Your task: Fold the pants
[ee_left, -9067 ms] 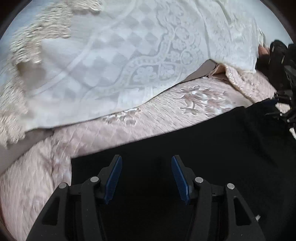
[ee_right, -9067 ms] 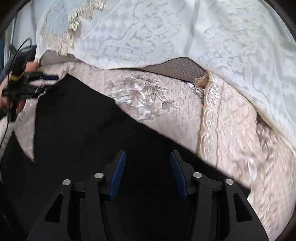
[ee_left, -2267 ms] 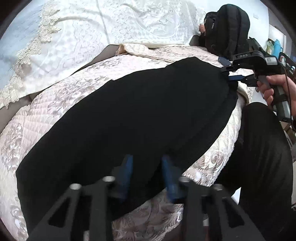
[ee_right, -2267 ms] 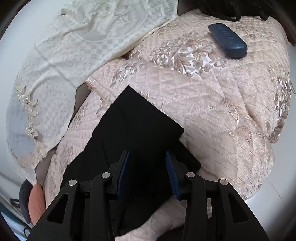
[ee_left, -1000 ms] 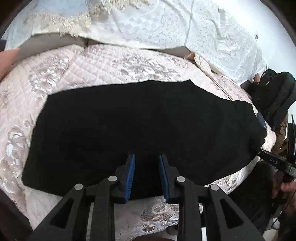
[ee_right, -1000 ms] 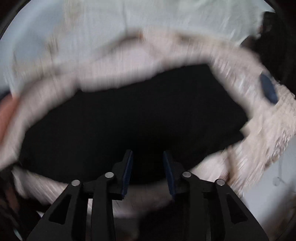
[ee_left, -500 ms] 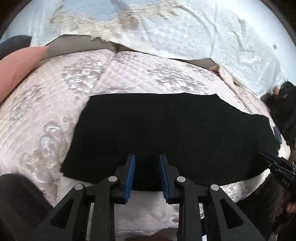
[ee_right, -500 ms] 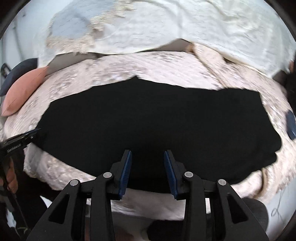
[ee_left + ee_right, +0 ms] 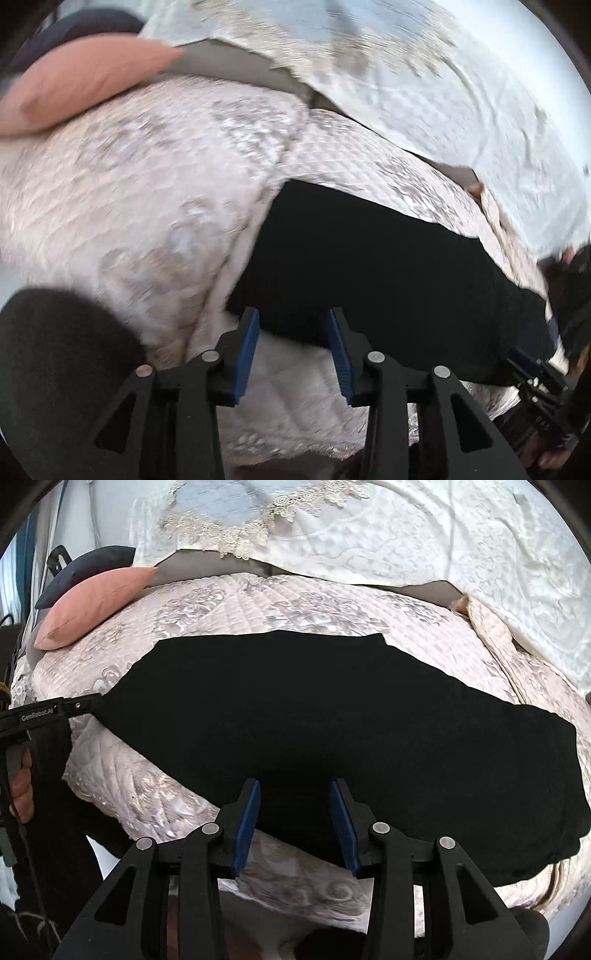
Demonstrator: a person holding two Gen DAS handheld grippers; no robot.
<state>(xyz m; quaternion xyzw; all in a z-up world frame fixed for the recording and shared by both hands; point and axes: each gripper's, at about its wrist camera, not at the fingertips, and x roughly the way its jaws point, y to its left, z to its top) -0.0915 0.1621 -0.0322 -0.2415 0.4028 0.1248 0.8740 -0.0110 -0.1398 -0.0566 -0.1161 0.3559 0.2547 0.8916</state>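
In the left wrist view, the black pants [image 9: 388, 269] lie flat on the quilted bed [image 9: 129, 206]; the left gripper [image 9: 291, 347] hovers near their end edge, jaws opening, holding nothing. In the right wrist view, the right gripper [image 9: 295, 819] hangs over the pants' near edge, jaws opening and empty. The next fold probably needs both gripping an edge.

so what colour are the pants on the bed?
Plain black pants, no visible pattern, lying on the pale pink quilt. Clearest in the right wrist view.
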